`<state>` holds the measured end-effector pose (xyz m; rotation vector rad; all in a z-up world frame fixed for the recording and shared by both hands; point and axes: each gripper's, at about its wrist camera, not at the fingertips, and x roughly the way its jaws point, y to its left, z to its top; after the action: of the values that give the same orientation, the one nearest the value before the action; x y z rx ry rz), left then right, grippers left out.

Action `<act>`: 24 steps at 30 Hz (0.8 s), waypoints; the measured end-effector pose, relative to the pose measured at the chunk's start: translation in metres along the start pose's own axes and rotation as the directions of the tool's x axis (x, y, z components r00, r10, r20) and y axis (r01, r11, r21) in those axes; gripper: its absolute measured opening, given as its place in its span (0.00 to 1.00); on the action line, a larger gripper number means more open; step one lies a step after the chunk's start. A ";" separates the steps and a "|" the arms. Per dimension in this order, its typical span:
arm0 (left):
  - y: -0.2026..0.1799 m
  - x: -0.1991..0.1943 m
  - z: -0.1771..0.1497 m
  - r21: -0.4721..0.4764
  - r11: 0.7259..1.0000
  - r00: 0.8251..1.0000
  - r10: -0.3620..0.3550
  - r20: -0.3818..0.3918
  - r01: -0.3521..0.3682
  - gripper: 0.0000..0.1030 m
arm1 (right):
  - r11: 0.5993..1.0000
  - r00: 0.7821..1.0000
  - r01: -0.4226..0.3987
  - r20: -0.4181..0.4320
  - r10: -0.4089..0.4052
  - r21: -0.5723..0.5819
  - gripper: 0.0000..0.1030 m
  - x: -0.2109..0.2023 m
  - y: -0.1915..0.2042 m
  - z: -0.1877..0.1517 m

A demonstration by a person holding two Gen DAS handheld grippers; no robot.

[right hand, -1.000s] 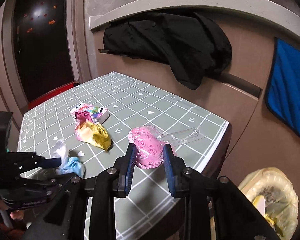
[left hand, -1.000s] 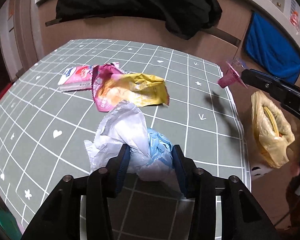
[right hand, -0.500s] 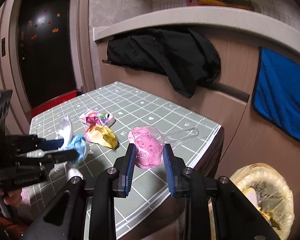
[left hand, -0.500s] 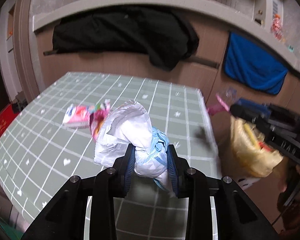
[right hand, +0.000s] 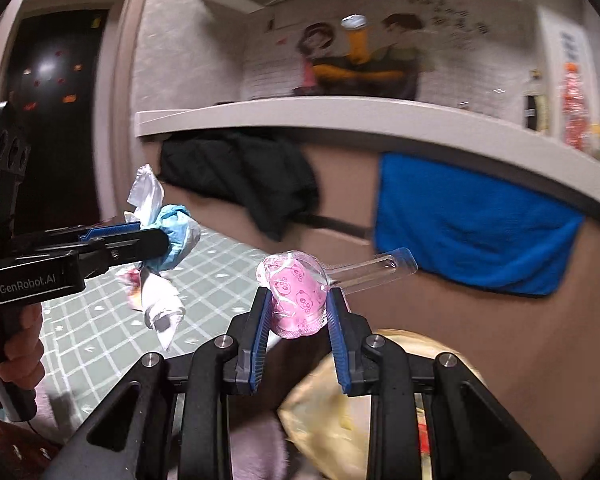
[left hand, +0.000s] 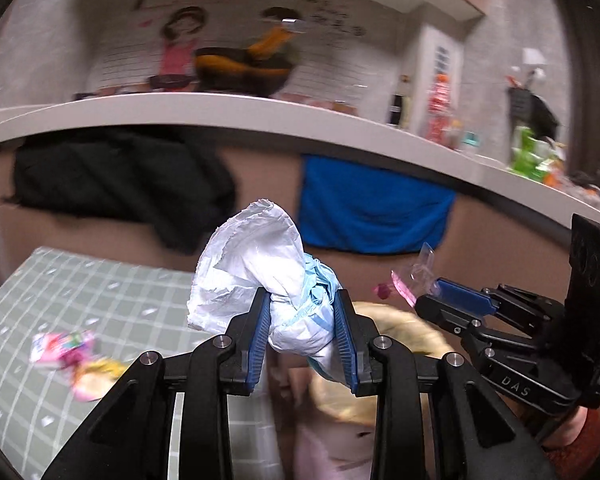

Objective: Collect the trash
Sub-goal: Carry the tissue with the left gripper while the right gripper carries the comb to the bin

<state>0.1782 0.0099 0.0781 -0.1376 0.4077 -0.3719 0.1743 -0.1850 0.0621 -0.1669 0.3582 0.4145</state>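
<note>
My left gripper (left hand: 302, 300) is shut on a crumpled white and blue plastic bag (left hand: 260, 264), held in the air past the table's right edge; it also shows in the right wrist view (right hand: 160, 240). My right gripper (right hand: 298, 300) is shut on a pink panda-print plastic package (right hand: 296, 296) with a clear handle; it shows in the left wrist view (left hand: 416, 280) too. A yellow trash bag (right hand: 332, 412) sits below both grippers, partly hidden (left hand: 396, 328). A pink wrapper (left hand: 60, 346) and a yellow wrapper (left hand: 96, 372) lie on the green grid table (left hand: 80, 288).
A black jacket (left hand: 120, 176) and a blue towel (left hand: 372, 208) hang on the brown counter wall behind the table. A white counter ledge (left hand: 260, 108) carries bottles and clutter. A dark door (right hand: 52, 120) is at far left.
Both grippers have lifted and swung right off the table with their loads, now above the yellow trash bag. The views tilted up toward the wall.
</note>
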 end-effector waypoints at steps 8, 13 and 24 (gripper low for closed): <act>-0.062 0.040 0.001 0.059 0.990 0.991 -0.126 -0.047 0.128 0.31 | 0.987 0.988 0.149 0.024 -0.151 0.067 0.25 -0.040 -0.055 -0.014; -0.082 0.067 -0.007 0.069 0.984 0.983 -0.159 -0.094 0.165 0.31 | 0.974 0.980 0.194 0.013 -0.197 0.121 0.25 -0.040 -0.086 -0.021; -0.094 0.111 -0.028 0.073 0.985 0.978 -0.144 -0.154 0.156 0.31 | 0.962 0.979 0.202 -0.042 -0.198 0.183 0.25 -0.022 -0.112 -0.046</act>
<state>0.2309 -0.1210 0.0319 -0.0583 0.5294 -0.5497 0.1892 -0.3046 0.0376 -0.0240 0.3970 0.1780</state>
